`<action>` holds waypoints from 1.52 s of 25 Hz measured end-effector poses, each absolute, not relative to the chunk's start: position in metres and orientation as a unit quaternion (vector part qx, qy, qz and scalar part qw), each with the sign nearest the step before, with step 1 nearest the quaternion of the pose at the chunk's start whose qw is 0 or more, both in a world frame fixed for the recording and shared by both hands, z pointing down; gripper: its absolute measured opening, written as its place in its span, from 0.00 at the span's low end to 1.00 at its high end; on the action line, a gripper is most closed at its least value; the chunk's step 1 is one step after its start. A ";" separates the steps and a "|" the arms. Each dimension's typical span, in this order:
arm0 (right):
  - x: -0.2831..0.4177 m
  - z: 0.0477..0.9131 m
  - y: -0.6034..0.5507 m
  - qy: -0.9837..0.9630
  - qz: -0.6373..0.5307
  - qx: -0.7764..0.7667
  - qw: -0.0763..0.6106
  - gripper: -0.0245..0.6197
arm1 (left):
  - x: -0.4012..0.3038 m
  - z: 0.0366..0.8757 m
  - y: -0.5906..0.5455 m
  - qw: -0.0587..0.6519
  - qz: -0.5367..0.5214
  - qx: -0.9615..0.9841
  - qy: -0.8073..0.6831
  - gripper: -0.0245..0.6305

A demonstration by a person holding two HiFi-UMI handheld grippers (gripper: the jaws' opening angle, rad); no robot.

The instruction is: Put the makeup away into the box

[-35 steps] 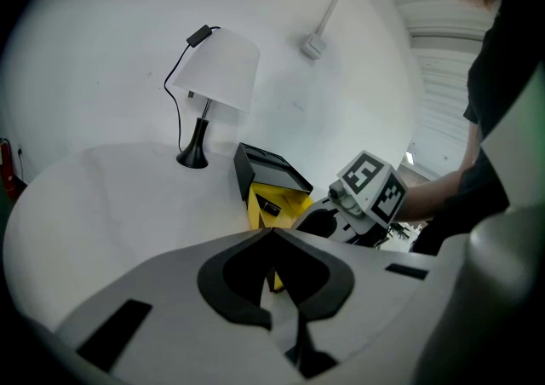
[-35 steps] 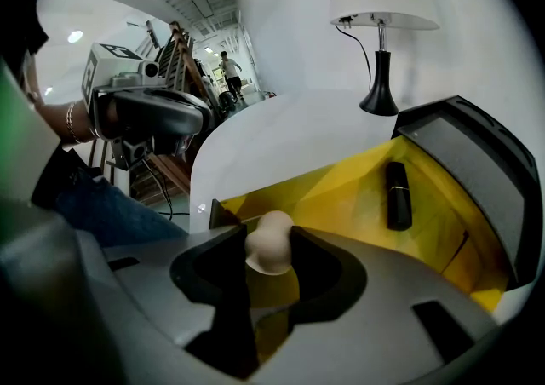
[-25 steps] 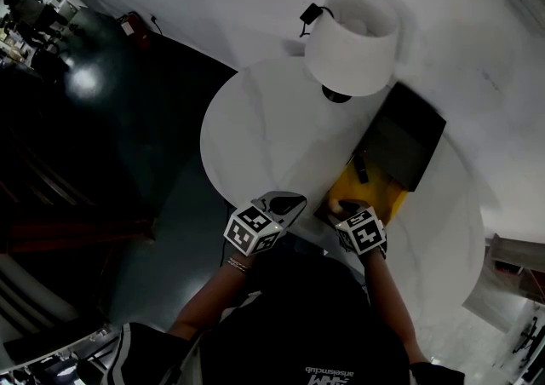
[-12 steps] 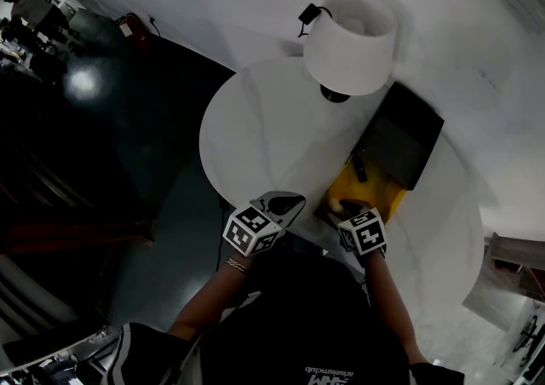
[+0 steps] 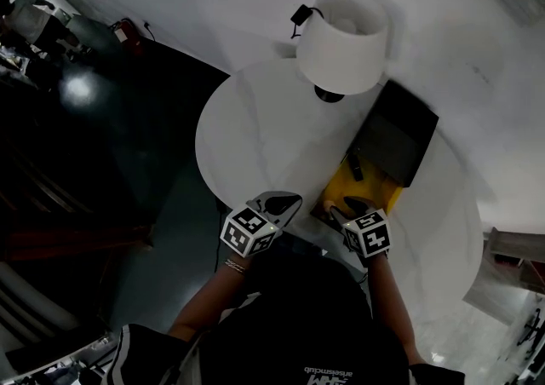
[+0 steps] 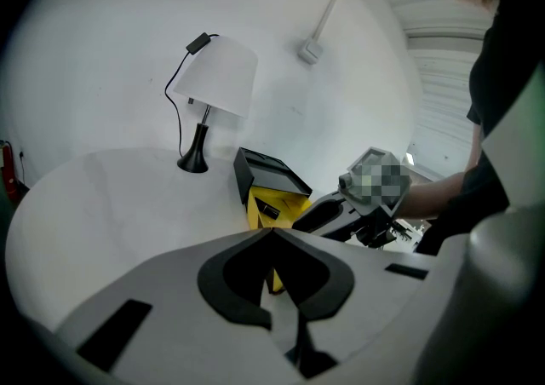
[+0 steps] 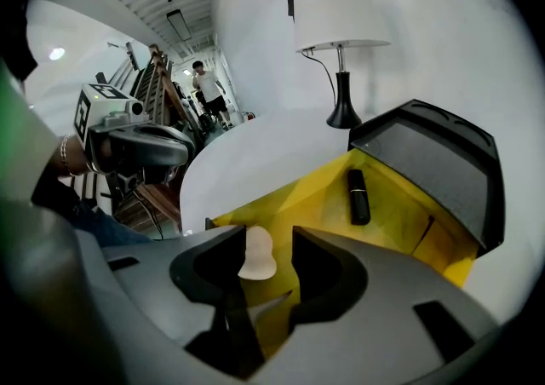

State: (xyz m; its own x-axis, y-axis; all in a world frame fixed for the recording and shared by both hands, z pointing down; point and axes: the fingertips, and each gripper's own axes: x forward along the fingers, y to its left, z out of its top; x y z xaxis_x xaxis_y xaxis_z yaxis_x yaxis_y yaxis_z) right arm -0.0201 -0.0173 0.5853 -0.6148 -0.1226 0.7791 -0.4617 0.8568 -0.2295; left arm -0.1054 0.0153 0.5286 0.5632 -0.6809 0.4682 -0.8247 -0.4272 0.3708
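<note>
The box (image 5: 375,193) lies on the round white table (image 5: 255,136), its yellow inside showing and its black lid (image 5: 396,132) tipped back. A black lipstick tube (image 7: 358,196) lies in it. A beige makeup sponge (image 7: 257,259) rests on the yellow floor at the near end. My right gripper (image 7: 268,237) hovers over the sponge; its jaws have just been closing a little but stand open, and the pads do not touch the sponge. My left gripper (image 5: 277,203) is shut and empty, low over the table's near edge, left of the box.
A white-shaded lamp (image 5: 341,34) with a black base and cord stands behind the box, by the wall. Dark floor lies left of the table. A person (image 7: 204,81) stands far off in the room, among equipment.
My right gripper has lifted slightly over the box's near end. The left gripper has kept still.
</note>
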 end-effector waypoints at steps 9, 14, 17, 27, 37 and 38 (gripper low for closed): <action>0.000 0.549 -0.039 -0.892 0.188 0.226 0.344 0.13 | -0.098 0.521 0.007 0.277 0.121 0.846 -0.440 0.06; 0.014 0.528 -0.049 -0.896 0.175 0.264 0.311 0.09 | -0.095 0.514 -0.004 0.260 0.116 0.852 -0.439 0.06; 0.023 0.512 -0.052 -0.898 0.176 0.283 0.286 0.08 | -0.091 0.505 -0.011 0.274 0.088 0.855 -0.432 0.06; 0.055 0.451 -0.066 -0.901 0.161 0.346 0.204 0.08 | -0.072 0.476 -0.037 0.228 0.092 0.882 -0.402 0.06; 0.089 0.402 -0.079 -0.896 0.133 0.399 0.144 0.08 | -0.070 0.441 -0.059 0.193 0.079 0.894 -0.396 0.06; 0.094 0.400 -0.080 -0.894 0.133 0.405 0.140 0.08 | -0.069 0.438 -0.061 0.190 0.078 0.895 -0.395 0.06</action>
